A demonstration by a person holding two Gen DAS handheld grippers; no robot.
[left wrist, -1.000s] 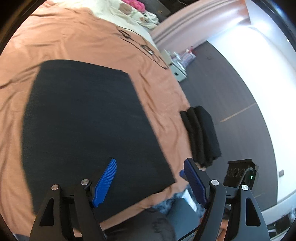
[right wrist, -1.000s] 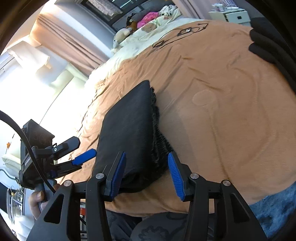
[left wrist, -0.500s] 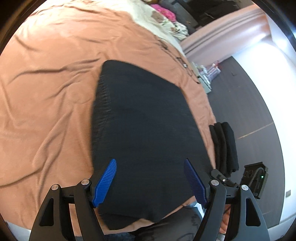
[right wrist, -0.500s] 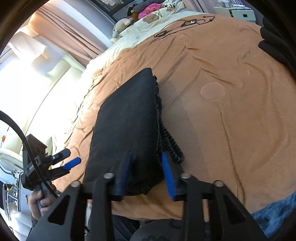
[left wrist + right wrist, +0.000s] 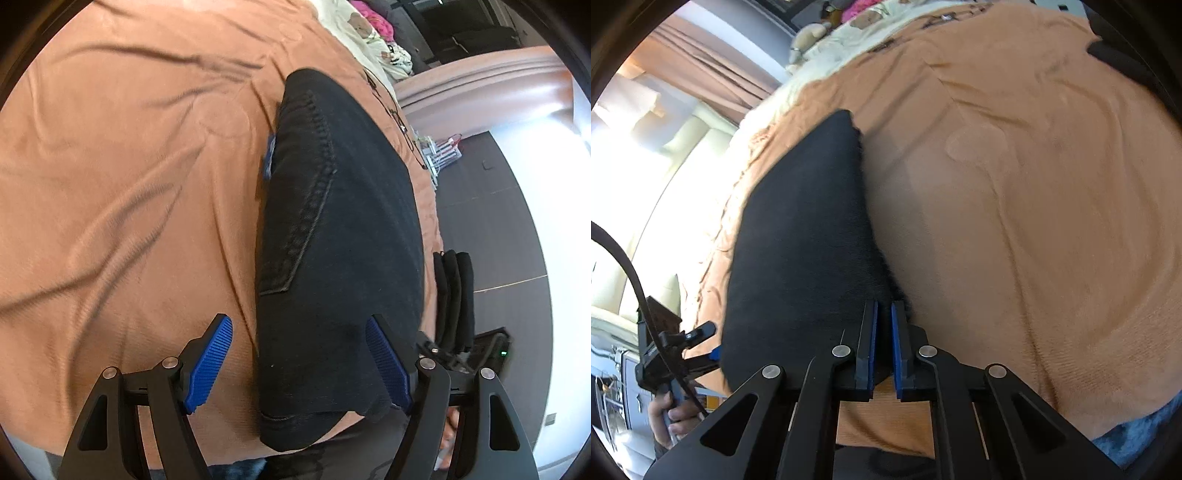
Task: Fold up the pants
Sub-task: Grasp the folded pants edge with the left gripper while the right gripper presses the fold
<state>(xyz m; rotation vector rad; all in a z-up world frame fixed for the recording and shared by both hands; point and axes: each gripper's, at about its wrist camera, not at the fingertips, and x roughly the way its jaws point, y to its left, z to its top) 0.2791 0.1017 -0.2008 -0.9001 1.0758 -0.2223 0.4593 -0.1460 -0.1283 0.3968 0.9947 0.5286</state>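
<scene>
Folded black pants (image 5: 343, 221) (image 5: 801, 240) lie lengthwise on the orange-brown bedspread (image 5: 129, 166) (image 5: 1034, 221). My left gripper (image 5: 299, 358) is open and straddles their near end: the left pad hangs over bare bedspread and the right pad over the cloth. In the right wrist view my right gripper (image 5: 884, 325) is shut on the pants' near right edge, with dark fabric pinched between the blue pads. The left gripper (image 5: 683, 347) shows there at the pants' left side, held by a hand (image 5: 672, 413).
A stack of folded black garments (image 5: 454, 295) (image 5: 1115, 55) sits near the bed's right edge. A thin cable (image 5: 391, 107) and cream bedding with soft toys (image 5: 369, 33) lie at the far end. Dark floor (image 5: 498, 221) runs beside the bed.
The right gripper's jaws closed onto the pants' near right edge. The left gripper came down and across, from over the pants' middle to their near end, rolling as it went.
</scene>
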